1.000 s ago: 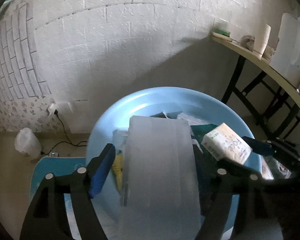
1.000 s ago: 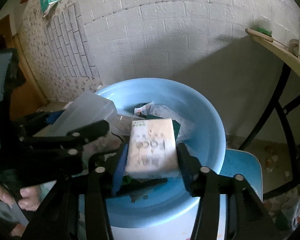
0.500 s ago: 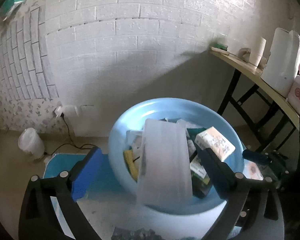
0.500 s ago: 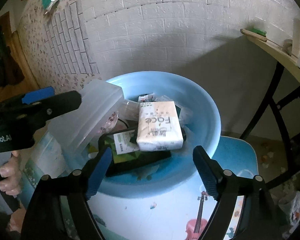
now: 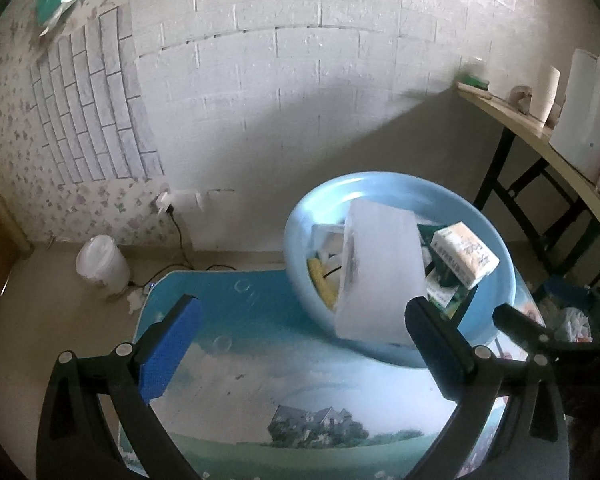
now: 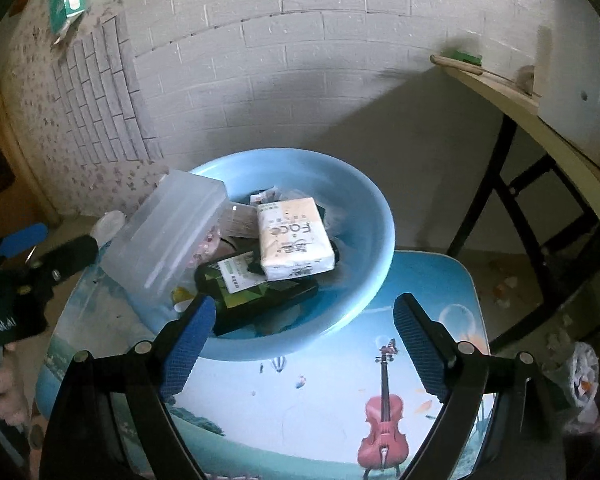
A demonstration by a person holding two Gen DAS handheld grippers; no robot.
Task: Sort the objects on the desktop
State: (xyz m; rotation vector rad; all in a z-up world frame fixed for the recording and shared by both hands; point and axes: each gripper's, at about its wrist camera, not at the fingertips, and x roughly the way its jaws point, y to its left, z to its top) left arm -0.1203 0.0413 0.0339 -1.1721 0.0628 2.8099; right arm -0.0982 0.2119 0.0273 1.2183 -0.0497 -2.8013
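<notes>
A light blue basin (image 5: 496, 336) (image 6: 376, 236) sits on a small picture-printed table (image 5: 260, 392) (image 6: 320, 420). In it lie a translucent plastic box (image 5: 380, 276) (image 6: 164, 240) leaning over the rim, a white tissue pack (image 5: 464, 252) (image 6: 296, 238), a dark green packet (image 6: 256, 288) and several small items. My left gripper (image 5: 300, 344) is open and empty, held back over the table left of the basin. My right gripper (image 6: 304, 332) is open and empty, just in front of the basin's near rim.
A wooden shelf table (image 5: 540, 128) (image 6: 532, 120) with a white jug (image 5: 584, 112) and rolls stands to the right, with black legs (image 6: 500, 184). A white bin (image 5: 100, 264) and a cable lie by the brick wall. A trash bag (image 6: 580, 376) sits on the floor.
Both grippers let go of their loads, the left the plastic box and the right the tissue pack, opened wide and drew back from the basin. The box and pack now rest in the basin.
</notes>
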